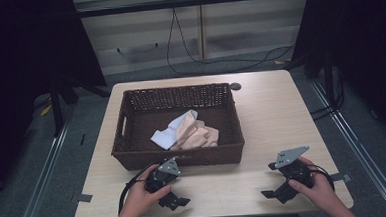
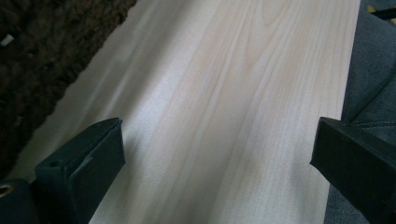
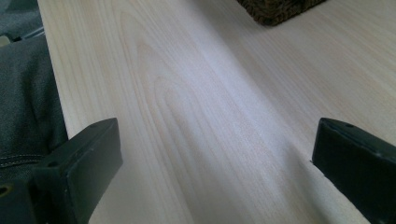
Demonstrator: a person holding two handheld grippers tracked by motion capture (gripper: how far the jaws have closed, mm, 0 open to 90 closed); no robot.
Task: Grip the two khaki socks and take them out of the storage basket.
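Observation:
A dark brown wicker basket point(image 1: 178, 157) stands in the middle of the light wooden table point(image 1: 271, 109). Inside it lie a crumpled beige cloth point(image 1: 198, 135) and a white cloth point(image 1: 170, 133), touching each other. My left gripper point(image 1: 181, 186) rests on the table just in front of the basket's near wall, jaws wide apart and pointing right, nothing between them. My right gripper point(image 1: 268, 180) sits at the front right, jaws apart and pointing left, also empty. In the left gripper view my left gripper point(image 2: 217, 149) frames bare wood, with the basket point(image 2: 42, 56) at upper left. The right gripper point(image 3: 217, 149) likewise frames bare wood.
The table's front edge lies close behind both hands, and grey trousers point(image 3: 23, 93) show past it. A corner of the basket point(image 3: 280, 9) appears far off in the right gripper view. Black cables point(image 1: 188, 53) trail on the floor beyond the table. A dark round hole point(image 1: 235, 86) marks the far tabletop.

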